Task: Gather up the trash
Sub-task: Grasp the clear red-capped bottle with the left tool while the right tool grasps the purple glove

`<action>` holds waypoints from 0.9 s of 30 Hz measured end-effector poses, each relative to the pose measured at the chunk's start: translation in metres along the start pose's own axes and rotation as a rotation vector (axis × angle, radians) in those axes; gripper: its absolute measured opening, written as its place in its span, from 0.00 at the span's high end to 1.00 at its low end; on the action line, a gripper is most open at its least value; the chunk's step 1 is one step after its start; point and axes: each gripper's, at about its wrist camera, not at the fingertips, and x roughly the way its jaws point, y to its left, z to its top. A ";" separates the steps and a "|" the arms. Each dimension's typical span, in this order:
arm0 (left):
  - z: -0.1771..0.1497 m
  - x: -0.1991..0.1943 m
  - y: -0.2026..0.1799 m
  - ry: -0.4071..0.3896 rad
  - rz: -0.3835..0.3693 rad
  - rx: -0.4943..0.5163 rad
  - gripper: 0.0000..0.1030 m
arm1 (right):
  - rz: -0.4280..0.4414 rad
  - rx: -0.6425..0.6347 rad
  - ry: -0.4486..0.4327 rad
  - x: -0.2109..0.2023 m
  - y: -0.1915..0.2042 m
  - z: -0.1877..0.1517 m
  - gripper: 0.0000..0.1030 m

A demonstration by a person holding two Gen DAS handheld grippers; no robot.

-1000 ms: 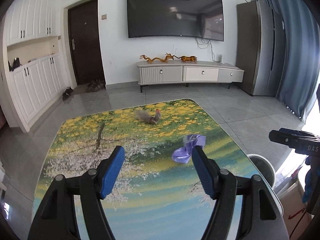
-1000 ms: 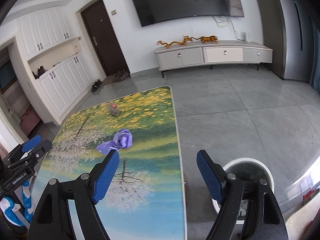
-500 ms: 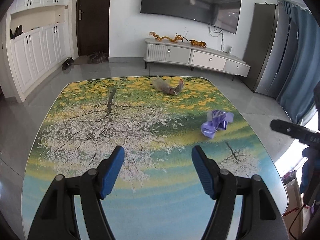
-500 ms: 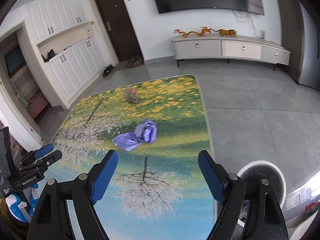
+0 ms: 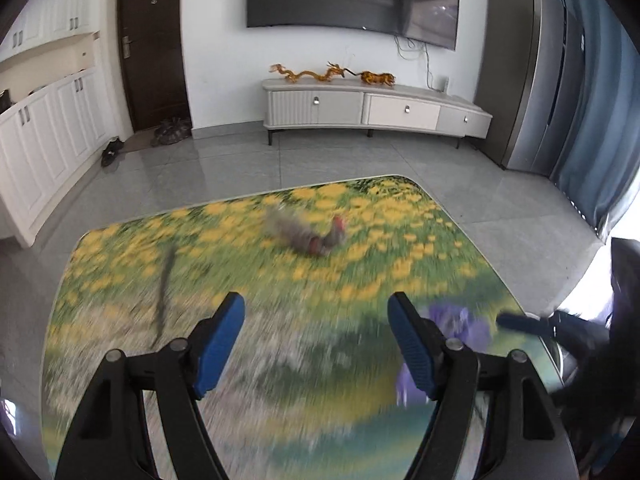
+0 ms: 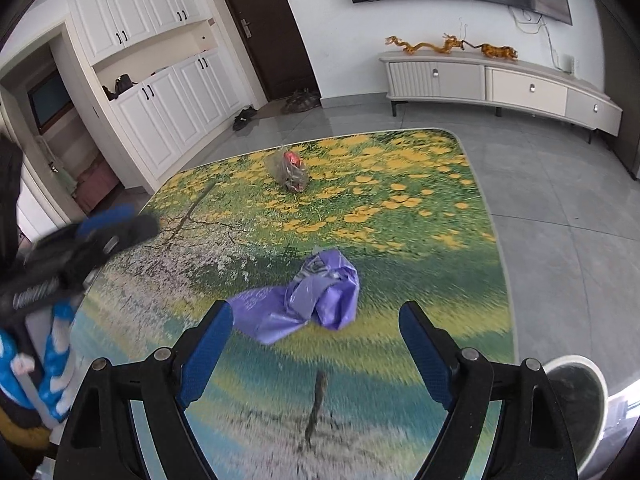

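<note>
While both claws gape, purple bag (image 6: 308,300) on table (image 6: 440,208), writing unreadable

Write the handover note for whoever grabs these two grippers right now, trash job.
Left gripper: open, empty, over the table's near half.
Right gripper: open, empty, lined up just short of the purple bag.
Purple bag: crumpled, lying mid-table toward the right edge.
Clear wrapper with red bits: at the far end of the table, untouched.
White bin: on the floor off the table's near right corner; its contents cannot be made out.
Done: nothing picked up yet.
Left: grab the purple bag, drop it in the bin, then the wrapper.
</note>
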 end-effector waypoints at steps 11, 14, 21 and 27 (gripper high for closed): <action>0.040 0.112 -0.002 0.102 0.051 -0.067 0.62 | 0.026 0.017 0.003 0.024 -0.009 0.012 0.20; 0.036 0.125 0.009 0.138 0.021 -0.125 0.85 | 0.026 0.025 0.018 0.029 -0.011 0.012 0.36; 0.024 0.094 0.014 0.089 -0.035 -0.099 0.90 | 0.065 0.000 0.008 0.024 -0.002 0.006 0.65; 0.009 0.047 0.021 0.052 -0.064 -0.079 0.91 | 0.094 -0.006 -0.024 0.006 0.006 0.003 0.67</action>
